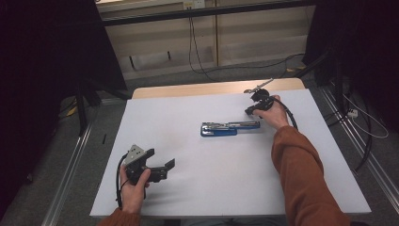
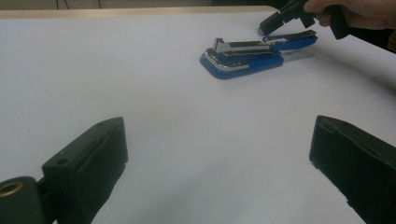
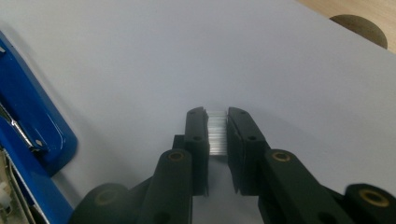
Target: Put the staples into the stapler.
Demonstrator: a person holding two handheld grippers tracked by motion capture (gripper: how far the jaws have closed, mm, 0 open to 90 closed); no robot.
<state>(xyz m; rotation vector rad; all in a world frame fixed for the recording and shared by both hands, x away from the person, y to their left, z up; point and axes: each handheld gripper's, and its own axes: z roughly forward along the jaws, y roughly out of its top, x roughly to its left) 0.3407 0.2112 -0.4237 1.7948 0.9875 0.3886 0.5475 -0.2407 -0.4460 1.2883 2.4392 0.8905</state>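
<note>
A blue and chrome stapler (image 1: 226,128) lies opened out flat near the middle of the white table top (image 1: 197,188). My right gripper (image 1: 249,110) hovers just past the stapler's right end, shut on a short silvery strip of staples (image 3: 217,133) pinched between its pads. In the right gripper view the stapler's blue end (image 3: 32,135) sits at the left, apart from the jaws. My left gripper (image 1: 162,160) rests near the table's front left with its jaws wide open and nothing between them. From there the stapler (image 2: 247,53) shows farther off, with the right gripper (image 2: 271,23) beside its far end.
A strip of bare wood (image 1: 211,88) runs along the table's far edge, with a dark round mark (image 3: 359,28) on it. Cables (image 1: 197,56) trail over the floor behind. Dark drapes stand at both sides.
</note>
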